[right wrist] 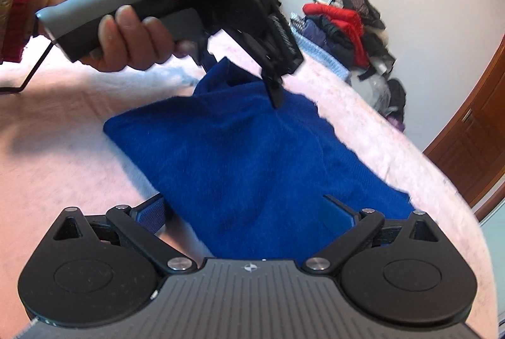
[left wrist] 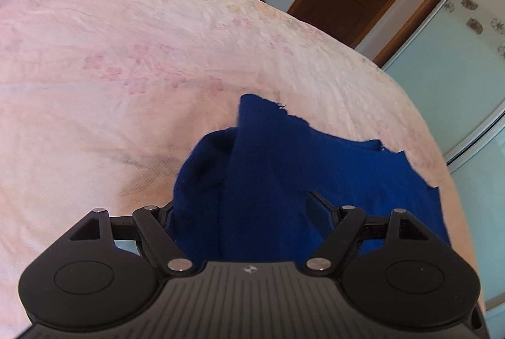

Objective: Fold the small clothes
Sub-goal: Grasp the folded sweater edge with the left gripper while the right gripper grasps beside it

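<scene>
Bunching blue knit garment (right wrist: 246, 155) on bed (left wrist: 126, 54)

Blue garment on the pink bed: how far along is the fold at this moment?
Done: the blue garment looks partly doubled over on the pink bed. In hand: the left claw seems to pinch its far edge, lifting a peak. The right claw is open over the near edge, gripping nothing. Left: carrying the lifted edge across, laying it flat and smoothing. No neat finished fold shows.
</scene>
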Motion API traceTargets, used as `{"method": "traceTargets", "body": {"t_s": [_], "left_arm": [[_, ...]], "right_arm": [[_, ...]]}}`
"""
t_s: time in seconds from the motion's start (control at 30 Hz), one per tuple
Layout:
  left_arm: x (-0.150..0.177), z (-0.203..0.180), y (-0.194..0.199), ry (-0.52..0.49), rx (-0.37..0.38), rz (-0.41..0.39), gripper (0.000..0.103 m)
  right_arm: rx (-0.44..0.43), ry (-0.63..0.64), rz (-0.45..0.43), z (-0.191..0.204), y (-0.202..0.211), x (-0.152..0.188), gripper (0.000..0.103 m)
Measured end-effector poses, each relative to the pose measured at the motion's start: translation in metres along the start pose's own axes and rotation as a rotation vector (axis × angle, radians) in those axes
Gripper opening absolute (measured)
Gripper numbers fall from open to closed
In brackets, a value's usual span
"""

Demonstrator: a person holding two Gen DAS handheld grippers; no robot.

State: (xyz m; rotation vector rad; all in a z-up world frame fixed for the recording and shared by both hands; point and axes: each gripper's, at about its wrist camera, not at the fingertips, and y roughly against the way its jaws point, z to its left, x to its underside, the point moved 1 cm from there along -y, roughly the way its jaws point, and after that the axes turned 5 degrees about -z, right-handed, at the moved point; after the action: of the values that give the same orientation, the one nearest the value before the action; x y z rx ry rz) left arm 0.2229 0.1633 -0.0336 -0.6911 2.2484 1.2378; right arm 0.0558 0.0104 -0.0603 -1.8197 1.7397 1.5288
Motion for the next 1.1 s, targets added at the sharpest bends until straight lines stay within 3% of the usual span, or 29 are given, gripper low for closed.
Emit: {"method": "traceTargets", "body": {"t_s": [0.2,0.37,0.4,0.5,0.53,0.73,0.9,1.1], "left_arm": [[-0.014,0.008,-0.017,0.095,0.084,0.013,0.079],[-0.024,0.002,-0.033,0.074,0.099,0.025,0.077],[-0.025,0.0,-0.036,0.065,0.099,0.026,0.072],[-0.026,-0.002,-0.04,0.036,0.077,0.029,0.055],[-0.026,-0.001,-0.041,0.032,0.064,0.03,0.045],[-0.027,0.007,-0.041,0.048,0.012,0.024,0.02],[-0.022,-0.001,-0.039,0.025,-0.045,-0.002,0.013],[-0.018,-0.031,-0.031,-0.099,-0.152,-0.042,0.011]], "right_arm": [[0.074,0.071,-0.047,0.009,-0.018,-0.009,0.099],[0.12,0.138,-0.081,0.017,-0.028,-0.013,0.094],[0.124,0.145,-0.084,0.017,-0.029,-0.014,0.092],[0.113,0.151,-0.089,0.018,-0.033,-0.015,0.077],[0.103,0.153,-0.088,0.018,-0.033,-0.016,0.067],[0.053,0.19,-0.1,0.024,-0.03,-0.015,0.038],[0.012,0.193,-0.106,0.024,-0.027,-0.013,0.018],[-0.028,0.149,-0.119,0.019,-0.02,-0.017,0.012]]}}
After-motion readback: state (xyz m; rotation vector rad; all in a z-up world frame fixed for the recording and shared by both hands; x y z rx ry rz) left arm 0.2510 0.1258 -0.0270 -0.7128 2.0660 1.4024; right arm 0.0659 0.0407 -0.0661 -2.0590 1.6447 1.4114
